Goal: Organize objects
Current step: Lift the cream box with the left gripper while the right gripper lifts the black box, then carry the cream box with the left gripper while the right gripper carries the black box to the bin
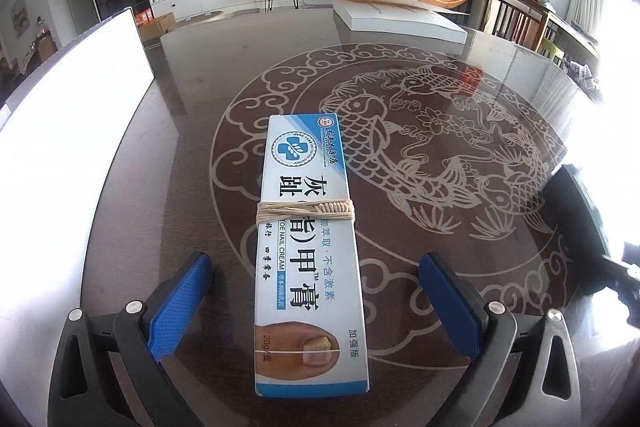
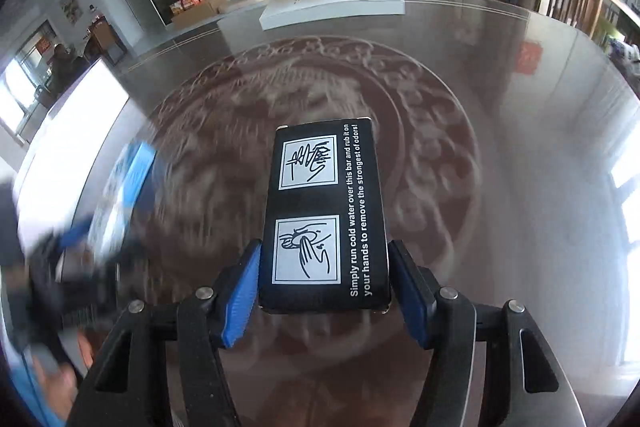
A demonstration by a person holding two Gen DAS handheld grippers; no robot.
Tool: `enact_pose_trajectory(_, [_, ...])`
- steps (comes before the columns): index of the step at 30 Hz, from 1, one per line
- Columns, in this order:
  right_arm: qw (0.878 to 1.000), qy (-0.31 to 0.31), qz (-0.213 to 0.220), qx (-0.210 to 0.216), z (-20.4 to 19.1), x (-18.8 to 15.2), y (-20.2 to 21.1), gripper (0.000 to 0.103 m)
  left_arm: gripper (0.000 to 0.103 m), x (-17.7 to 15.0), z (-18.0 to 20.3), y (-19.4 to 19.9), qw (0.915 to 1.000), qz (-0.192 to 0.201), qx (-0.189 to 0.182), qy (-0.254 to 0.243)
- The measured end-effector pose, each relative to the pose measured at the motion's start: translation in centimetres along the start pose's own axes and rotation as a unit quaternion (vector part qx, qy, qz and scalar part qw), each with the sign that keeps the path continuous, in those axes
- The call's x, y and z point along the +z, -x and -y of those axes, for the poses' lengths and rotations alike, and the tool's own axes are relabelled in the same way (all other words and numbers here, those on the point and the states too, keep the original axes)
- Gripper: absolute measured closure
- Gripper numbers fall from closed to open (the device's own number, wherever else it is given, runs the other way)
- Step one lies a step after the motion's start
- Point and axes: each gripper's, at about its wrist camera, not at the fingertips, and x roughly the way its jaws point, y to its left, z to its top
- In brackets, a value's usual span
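Note:
A long blue and white nail cream box (image 1: 304, 187), tied round its middle with string, lies flat on the glass table (image 1: 440, 131). My left gripper (image 1: 316, 261) stands open astride its near half, with a gap between each blue pad and the box. In the right wrist view a black box (image 2: 324, 187) printed with hand-washing drawings sits between the blue pads of my right gripper (image 2: 324, 247), which is shut on its near end. The table behind it is smeared by motion. The cream box (image 2: 128, 179) shows as a blue blur at the left.
A thick white book (image 1: 400, 19) lies at the table's far end, also seen as the white book (image 2: 332, 7). A bright white panel (image 1: 72, 147) lines the table's left side. A dark shape (image 1: 580, 219) enters at the right edge. Chairs stand beyond the far right.

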Motion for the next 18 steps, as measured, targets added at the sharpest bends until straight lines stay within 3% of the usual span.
enact_pose_trajectory(2, [1.0,-0.001,0.003,-0.015,0.1,-1.0,0.5,0.035,0.0,0.0,0.0,0.0,1.0,0.0,0.0,0.0])
enact_pose_trajectory(5, [0.999,0.0,-0.016,-0.038,0.6,-1.9,1.1,0.015,0.0,0.0,0.0,0.0,1.0,0.0,-0.001,0.001])
enact_pose_trajectory(9, [0.998,0.0,-0.036,-0.042,0.9,-0.1,0.0,0.015,0.0,0.4,0.1,-0.3,0.9999,-0.009,-0.011,-0.01])
enact_pose_trajectory(11, [0.998,0.001,-0.05,-0.042,0.7,0.7,-0.4,0.013,0.0,0.9,-0.3,-0.4,0.9991,-0.031,-0.03,-0.006])
enact_pose_trajectory(14, [0.996,0.001,-0.077,-0.042,0.6,1.1,-1.1,0.003,0.0,2.3,-1.3,-0.7,0.9945,-0.081,-0.065,0.004])
enact_pose_trajectory(17, [0.995,0.004,-0.087,-0.042,0.6,1.6,-1.5,0.005,0.0,3.7,-1.1,-1.4,0.9867,-0.142,-0.077,-0.017])
enact_pose_trajectory(18, [0.996,0.003,-0.08,-0.039,0.7,1.9,-1.3,0.014,0.0,3.9,-1.1,-1.4,0.9846,-0.146,-0.092,-0.029])
